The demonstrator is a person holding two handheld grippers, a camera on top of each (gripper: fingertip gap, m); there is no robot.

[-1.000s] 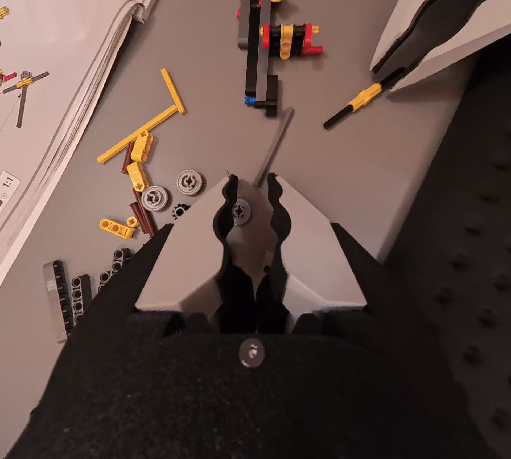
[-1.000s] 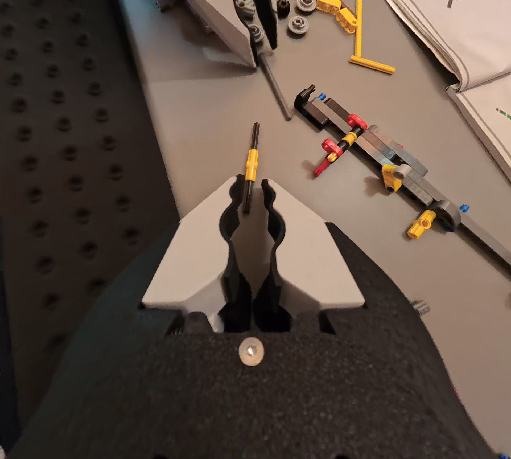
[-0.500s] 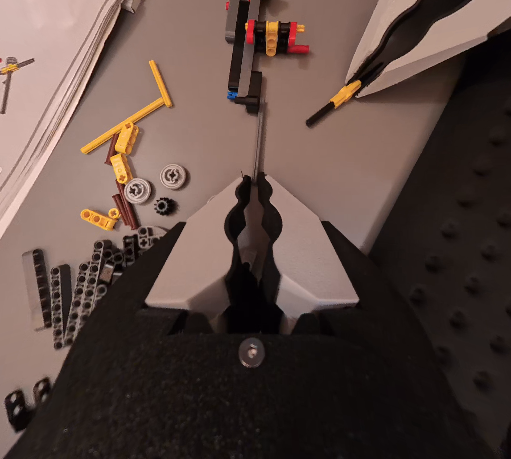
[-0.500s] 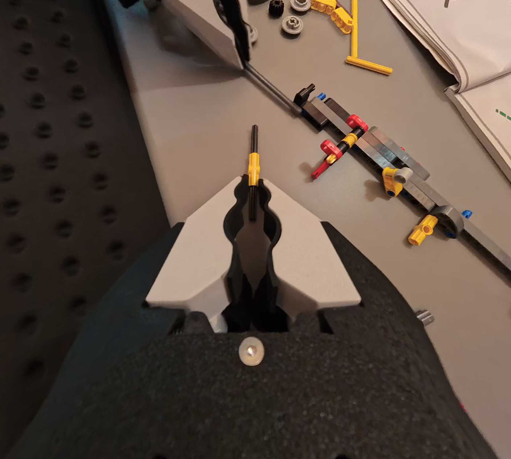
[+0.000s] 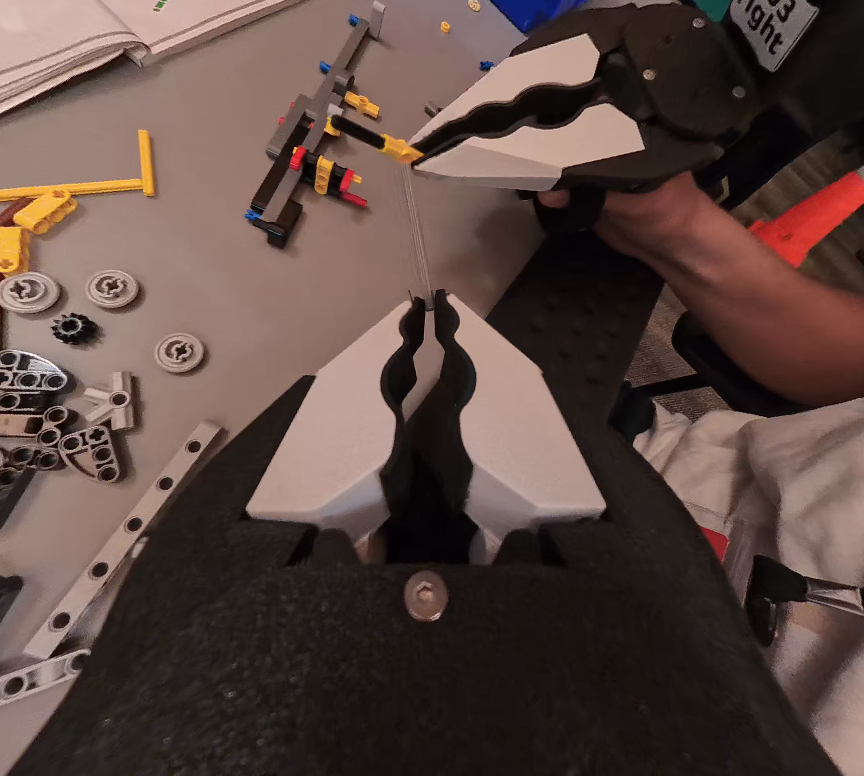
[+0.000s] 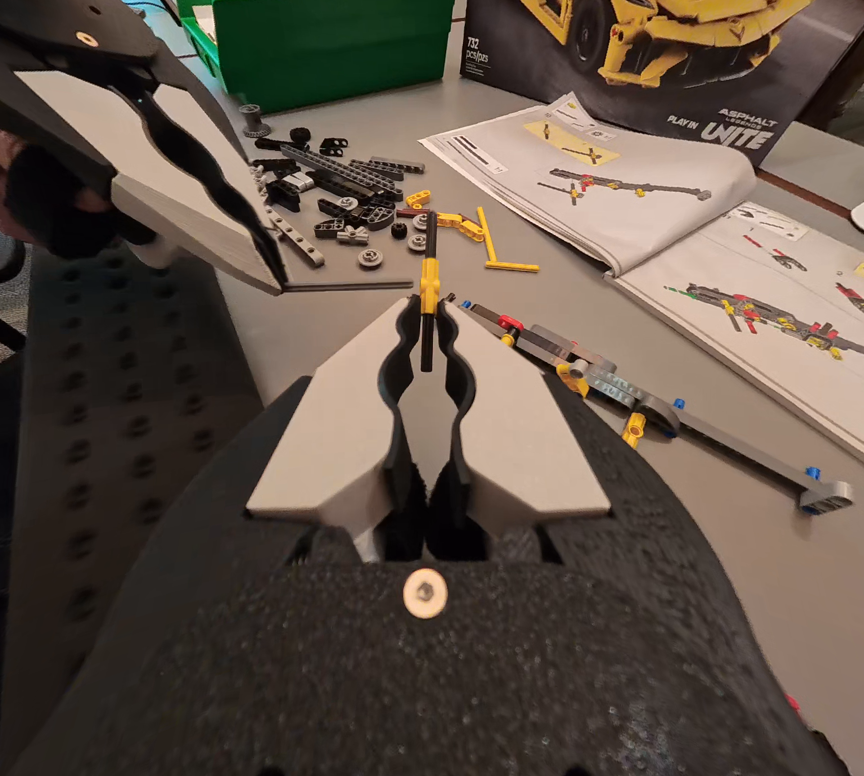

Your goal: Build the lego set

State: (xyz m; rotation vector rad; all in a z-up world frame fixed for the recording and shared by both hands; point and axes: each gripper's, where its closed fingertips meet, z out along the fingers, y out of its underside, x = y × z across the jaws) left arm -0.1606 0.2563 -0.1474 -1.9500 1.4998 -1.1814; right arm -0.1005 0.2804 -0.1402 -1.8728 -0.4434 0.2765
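Left gripper [image 5: 426, 303] pinches a thin grey axle [image 6: 348, 285]; right gripper [image 6: 428, 303] is clamped on a black axle [image 6: 428, 281] wearing a yellow connector sleeve [image 6: 429, 286], near the tabletop's [image 5: 224, 286] front edge.

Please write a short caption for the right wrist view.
Right tongs hold a black rod with yellow sleeve; left tongs bring a thin grey rod to it.

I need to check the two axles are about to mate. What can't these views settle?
- Grey axle in the left gripper: motion-blurred, left wrist view.
- Whether its tip touches the yellow connector held by the right gripper: cannot tell.
- Long grey-and-black assembly: near end hidden behind right finger.
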